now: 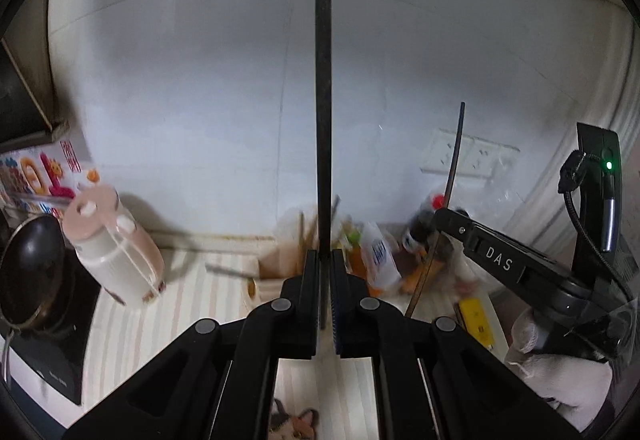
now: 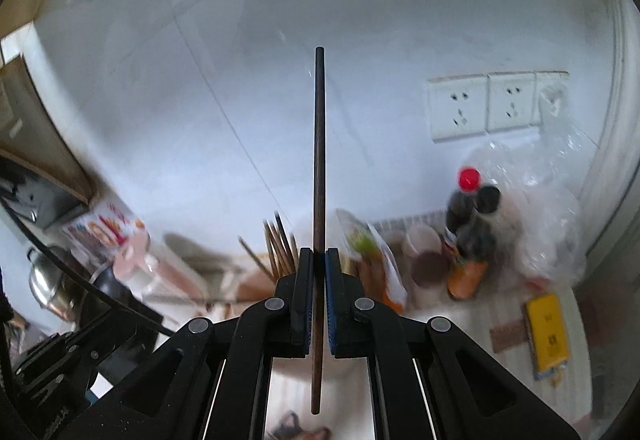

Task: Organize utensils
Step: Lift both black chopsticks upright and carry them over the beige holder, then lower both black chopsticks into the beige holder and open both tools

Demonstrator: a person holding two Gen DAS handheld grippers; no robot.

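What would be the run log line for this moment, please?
left gripper: shut on dark chopstick | right gripper: shut on brown chopstick | both above counter | holder: chopsticks inside

One dark chopstick is clamped upright in the left tool, and another dark chopstick in the right tool.

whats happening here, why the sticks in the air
A person is sorting utensils with two handheld grippers. The left gripper is shut on one dark chopstick, and the right gripper is shut on another, both pointing up toward the white wall. Below, a holder with more chopsticks stands on the cluttered counter among bottles and packets.
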